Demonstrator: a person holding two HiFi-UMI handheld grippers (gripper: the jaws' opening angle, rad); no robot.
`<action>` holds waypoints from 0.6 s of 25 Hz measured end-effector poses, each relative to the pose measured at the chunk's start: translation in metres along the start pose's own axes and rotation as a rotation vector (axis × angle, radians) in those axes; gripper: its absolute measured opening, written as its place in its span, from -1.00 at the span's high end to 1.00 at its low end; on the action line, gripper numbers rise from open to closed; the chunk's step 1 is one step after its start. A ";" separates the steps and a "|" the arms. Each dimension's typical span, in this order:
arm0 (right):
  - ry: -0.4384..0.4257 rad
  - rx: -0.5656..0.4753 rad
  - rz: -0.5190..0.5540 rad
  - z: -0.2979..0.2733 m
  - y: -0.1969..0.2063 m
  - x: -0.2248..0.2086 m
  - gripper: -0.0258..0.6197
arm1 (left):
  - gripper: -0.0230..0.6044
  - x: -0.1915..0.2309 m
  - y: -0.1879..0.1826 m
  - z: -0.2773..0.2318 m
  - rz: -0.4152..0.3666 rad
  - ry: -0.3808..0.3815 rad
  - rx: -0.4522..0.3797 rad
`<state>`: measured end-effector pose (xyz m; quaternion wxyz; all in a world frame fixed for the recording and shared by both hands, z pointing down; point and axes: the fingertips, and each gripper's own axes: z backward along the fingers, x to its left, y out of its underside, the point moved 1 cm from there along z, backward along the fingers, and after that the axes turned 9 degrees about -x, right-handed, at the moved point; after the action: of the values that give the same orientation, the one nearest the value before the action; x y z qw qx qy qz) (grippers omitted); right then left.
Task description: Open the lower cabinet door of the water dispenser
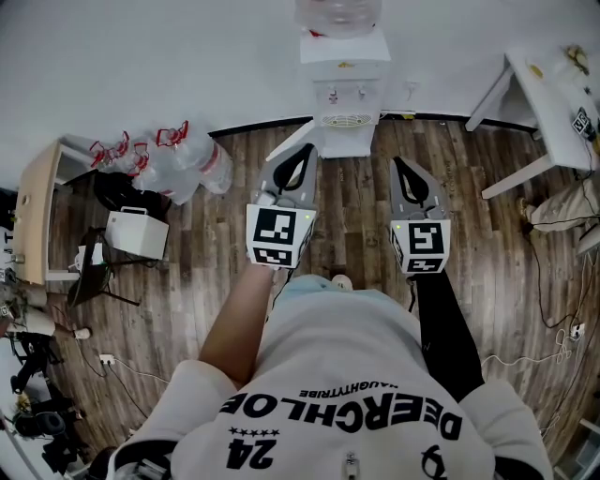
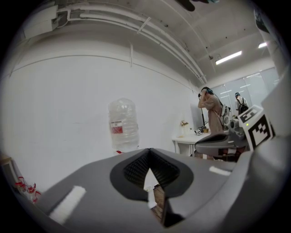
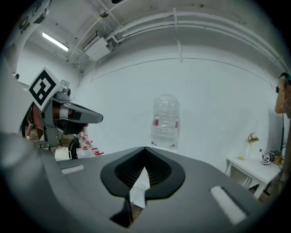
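The white water dispenser stands against the far wall, straight ahead of me, with a clear bottle on top. Its lower cabinet front shows only as a short strip above the floor, and I cannot make out the door's edges. My left gripper points at the dispenser's lower left, a short way off, jaws together and empty. My right gripper is held level to the right of the cabinet, also shut on nothing. In the gripper views the bottle rises above the closed jaws, which hide the cabinet.
Several empty water bottles lie on the wood floor at the left, near a small white box and a wooden desk. A white table stands at the right. Cables trail over the floor. Two people stand far off.
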<state>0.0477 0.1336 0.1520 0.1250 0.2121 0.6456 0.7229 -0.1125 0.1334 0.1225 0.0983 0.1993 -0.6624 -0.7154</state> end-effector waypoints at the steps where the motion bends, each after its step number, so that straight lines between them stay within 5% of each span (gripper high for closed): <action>1: -0.002 0.002 -0.001 0.001 0.000 0.001 0.91 | 0.75 0.000 -0.002 0.001 0.002 0.001 -0.003; 15: -0.010 -0.013 0.018 0.002 -0.007 0.006 0.91 | 0.75 0.013 -0.001 0.013 -0.009 -0.023 -0.006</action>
<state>0.0421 0.1389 0.1462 0.1230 0.2209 0.6383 0.7271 -0.1290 0.1398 0.1200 0.0881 0.1936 -0.6605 -0.7201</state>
